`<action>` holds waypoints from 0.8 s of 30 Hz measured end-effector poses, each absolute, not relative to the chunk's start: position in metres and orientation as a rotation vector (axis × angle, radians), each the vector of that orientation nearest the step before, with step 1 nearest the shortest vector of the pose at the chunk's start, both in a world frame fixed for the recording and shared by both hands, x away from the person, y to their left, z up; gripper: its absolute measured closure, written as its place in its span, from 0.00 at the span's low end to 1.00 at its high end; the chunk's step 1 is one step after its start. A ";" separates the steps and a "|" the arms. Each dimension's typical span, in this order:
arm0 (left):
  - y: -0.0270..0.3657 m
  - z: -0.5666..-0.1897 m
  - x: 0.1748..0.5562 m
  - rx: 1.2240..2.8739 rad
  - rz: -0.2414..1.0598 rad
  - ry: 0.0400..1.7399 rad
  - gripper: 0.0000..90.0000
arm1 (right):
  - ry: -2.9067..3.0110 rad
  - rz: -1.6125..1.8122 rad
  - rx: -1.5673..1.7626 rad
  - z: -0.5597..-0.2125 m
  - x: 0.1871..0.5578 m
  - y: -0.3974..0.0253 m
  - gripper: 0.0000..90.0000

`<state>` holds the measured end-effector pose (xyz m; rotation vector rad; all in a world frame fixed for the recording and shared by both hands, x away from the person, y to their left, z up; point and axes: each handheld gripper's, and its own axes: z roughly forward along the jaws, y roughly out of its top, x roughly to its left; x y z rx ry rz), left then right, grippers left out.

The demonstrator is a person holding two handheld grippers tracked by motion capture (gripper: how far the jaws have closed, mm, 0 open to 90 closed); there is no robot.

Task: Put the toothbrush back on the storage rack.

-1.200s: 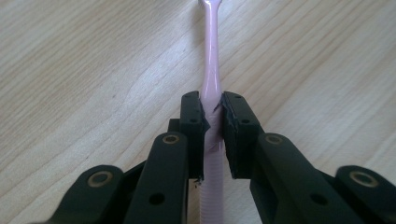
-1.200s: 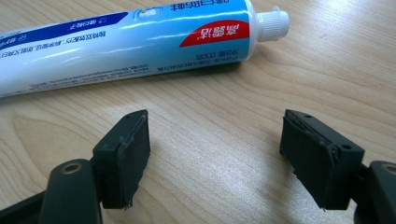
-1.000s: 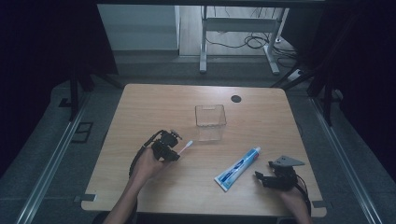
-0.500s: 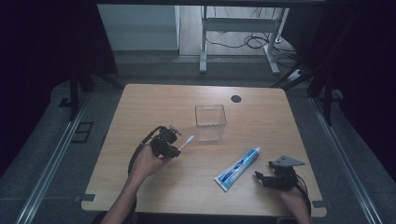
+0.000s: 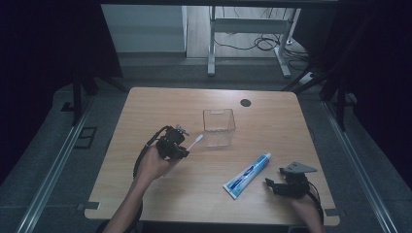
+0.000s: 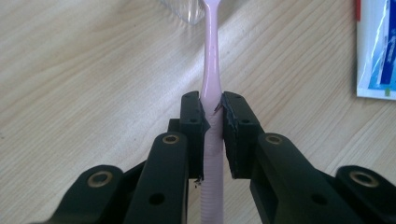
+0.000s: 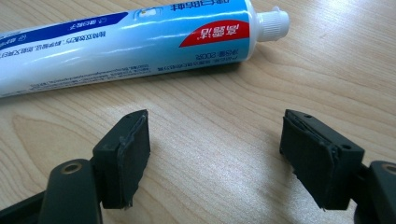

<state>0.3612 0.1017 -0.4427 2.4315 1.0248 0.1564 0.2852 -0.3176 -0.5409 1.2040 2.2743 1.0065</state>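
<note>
Now — slim pale-pink plastic toothbrush (image 6: 211, 88), glossy, ribbed lower handle | clamped in left gripper (image 6: 212, 109) above wooden table (image 5: 145, 111), head near clear plastic box (image 5: 219, 127) | right gripper (image 7: 215, 154) wide open, empty

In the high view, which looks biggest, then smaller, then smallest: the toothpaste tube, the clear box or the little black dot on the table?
1. Toothpaste tube, longest
2. Clear box, close behind it
3. Black dot, clearly smallest

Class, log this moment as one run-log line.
left gripper: shut on toothbrush, head near clear box | right gripper: open, empty, beside toothpaste | table
</note>
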 end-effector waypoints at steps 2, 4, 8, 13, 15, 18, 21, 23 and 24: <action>0.101 -0.440 0.362 2.425 0.165 1.021 0.88 | 2.274 1.007 1.202 -0.541 0.285 -0.318 0.27; 0.101 -0.437 0.362 2.418 0.168 1.020 0.88 | 2.274 1.007 1.201 -0.541 0.285 -0.318 0.27; 0.100 -0.431 0.364 2.407 0.173 1.016 0.88 | 2.274 1.007 1.204 -0.541 0.285 -0.318 0.27; 0.097 -0.423 0.368 2.396 0.171 1.000 0.88 | 2.275 1.006 1.207 -0.541 0.285 -0.318 0.27; 0.096 -0.420 0.370 2.388 0.164 0.994 0.88 | 2.274 1.006 1.208 -0.541 0.285 -0.318 0.27; 0.092 -0.416 0.373 2.387 0.172 0.989 0.88 | 2.274 1.006 1.207 -0.541 0.285 -0.318 0.27; 0.089 -0.413 0.376 2.380 0.172 0.985 0.88 | 2.276 1.007 1.207 -0.541 0.285 -0.318 0.27; 0.087 -0.412 0.377 2.375 0.173 0.984 0.88 | 2.276 1.007 1.205 -0.541 0.285 -0.318 0.27; 0.086 -0.412 0.379 2.375 0.170 0.981 0.88 | 2.276 1.007 1.204 -0.541 0.285 -0.318 0.27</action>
